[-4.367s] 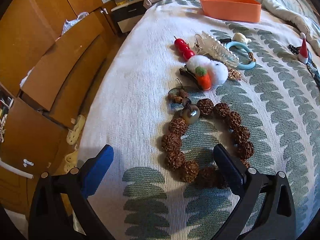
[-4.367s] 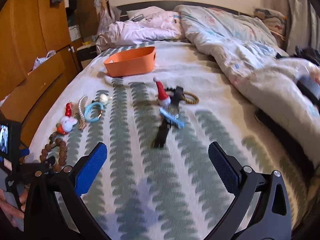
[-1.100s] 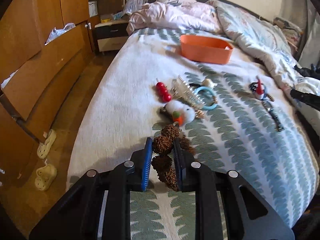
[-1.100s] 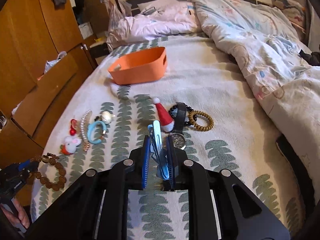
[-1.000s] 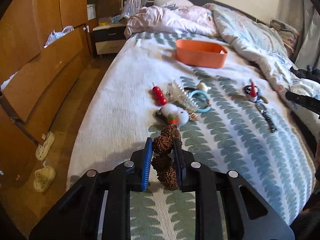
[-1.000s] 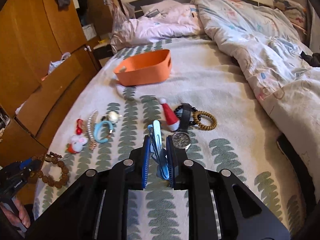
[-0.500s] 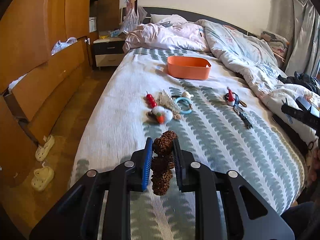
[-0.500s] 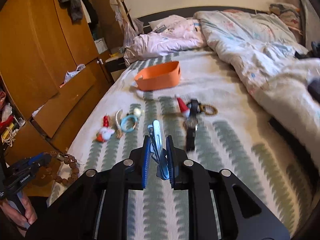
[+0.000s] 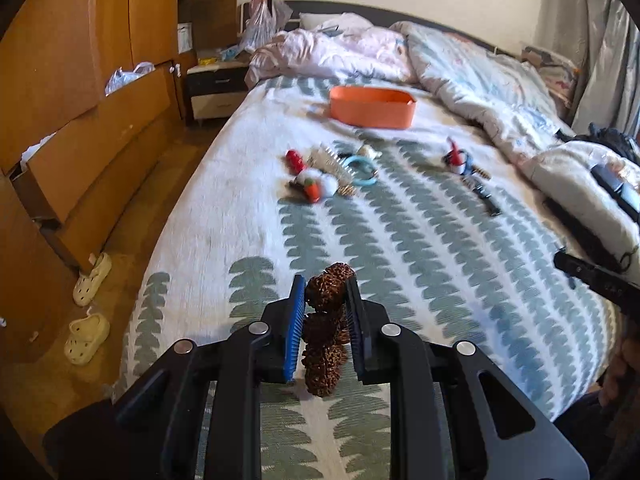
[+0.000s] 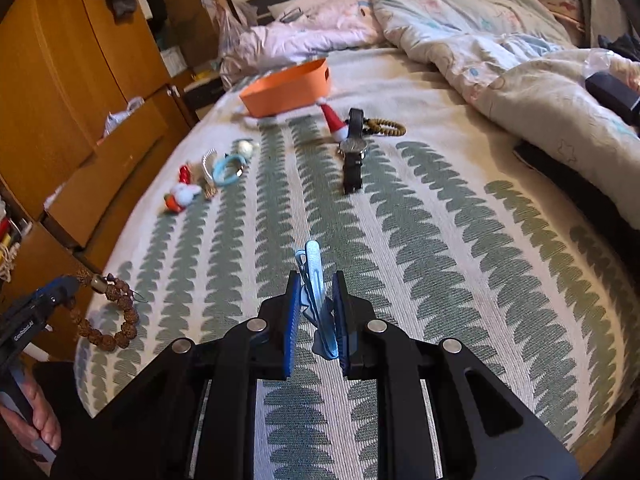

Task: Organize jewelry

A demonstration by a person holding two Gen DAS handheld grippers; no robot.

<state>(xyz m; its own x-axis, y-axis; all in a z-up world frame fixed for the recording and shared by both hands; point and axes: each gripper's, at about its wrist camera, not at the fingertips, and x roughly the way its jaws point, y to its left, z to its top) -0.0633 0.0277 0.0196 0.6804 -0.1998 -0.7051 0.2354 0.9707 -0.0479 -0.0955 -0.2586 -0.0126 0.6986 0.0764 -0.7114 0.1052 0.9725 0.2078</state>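
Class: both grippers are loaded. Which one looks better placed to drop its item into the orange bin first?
Neither clearly. The left gripper holds the bead bracelet, the right gripper the blue hair clip; both are well short of the orange bin.

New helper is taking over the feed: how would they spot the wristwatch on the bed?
Start at the orange bin near the far end of the patterned bedspread. Just nearer than it lies a small cluster beside a Santa-hat clip. The wristwatch is the long black strap with a round face, lying flat and straight.

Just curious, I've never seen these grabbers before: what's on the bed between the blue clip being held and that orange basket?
In the right wrist view, between the blue hair clip and the orange basket, lie bare bedspread, then the black watch and Santa-hat clip.
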